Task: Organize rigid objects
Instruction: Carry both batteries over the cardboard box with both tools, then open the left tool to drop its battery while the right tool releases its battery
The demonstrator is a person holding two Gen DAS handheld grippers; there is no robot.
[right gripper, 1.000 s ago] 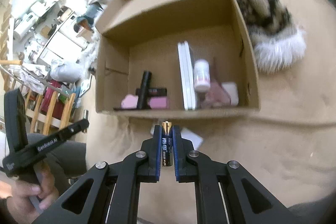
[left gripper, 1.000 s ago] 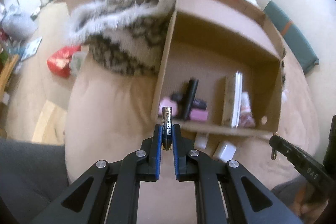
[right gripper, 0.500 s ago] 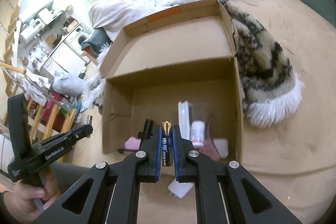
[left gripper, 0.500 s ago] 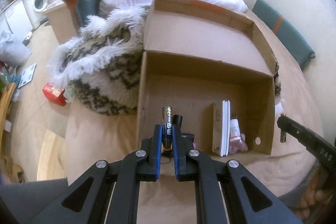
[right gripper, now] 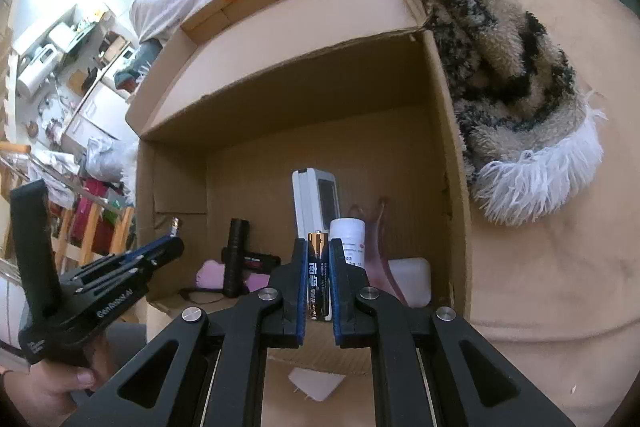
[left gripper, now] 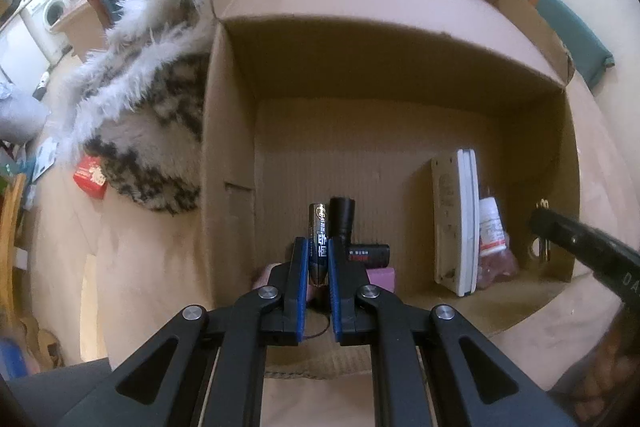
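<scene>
Each gripper grips a small battery upright. My left gripper (left gripper: 318, 247) is shut on a dark battery (left gripper: 318, 227) and hangs over the near left part of the open cardboard box (left gripper: 400, 39). My right gripper (right gripper: 318, 247) is shut on a black and gold battery (right gripper: 318, 259) over the box (right gripper: 280, 99), near its front wall. On the box floor lie a black torch (left gripper: 341, 219), a pink block (left gripper: 382, 274), a white flat device (left gripper: 460, 223) and a white bottle (left gripper: 491, 227). The left gripper (right gripper: 172, 233) also shows at the left of the right wrist view.
The box stands on a beige bed (right gripper: 552, 267). A furry patterned blanket (right gripper: 512, 99) lies against the box's right side in the right wrist view. A white plug (right gripper: 316, 383) lies in front of the box. A hand (right gripper: 44, 395) holds the left gripper's handle.
Both grippers have moved forward and down over the box, which now fills each view. Each still holds its battery. The left gripper has rolled a little.
</scene>
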